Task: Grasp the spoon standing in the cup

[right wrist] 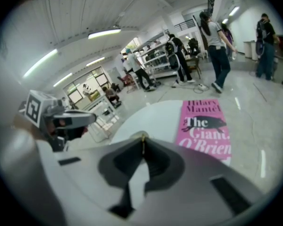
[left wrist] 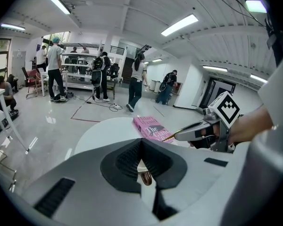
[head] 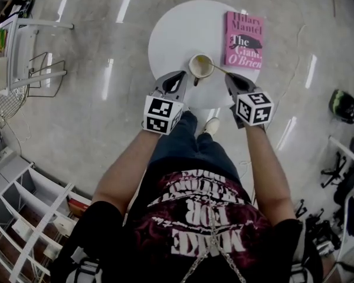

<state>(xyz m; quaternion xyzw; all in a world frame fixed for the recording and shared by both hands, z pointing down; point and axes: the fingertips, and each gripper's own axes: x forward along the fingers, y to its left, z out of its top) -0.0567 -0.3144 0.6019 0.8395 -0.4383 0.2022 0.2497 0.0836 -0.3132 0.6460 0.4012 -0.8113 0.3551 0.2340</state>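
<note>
2 grippers clenched: right gripper (head: 230, 77) on thin gold metal spoon (head: 218, 69), left gripper (head: 183, 79) apparently on handle of cream ceramic cup (head: 200, 65) | spoon leans in cup; likely light, stiff, slick, so pinch upper handle | round white table (head: 171, 34), smooth; pink paperback book (head: 243, 40) beside cup | open hall, glossy floor (head: 94, 111), people (left wrist: 137, 81) well apart

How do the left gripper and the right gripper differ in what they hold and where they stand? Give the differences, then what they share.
The left gripper is shut on the handle of the cup; the right gripper is shut on the thin spoon. The left gripper stands at the cup's near left, the right gripper at its right, nearer the pink book. Both are shut, at the white table's near edge.
</note>
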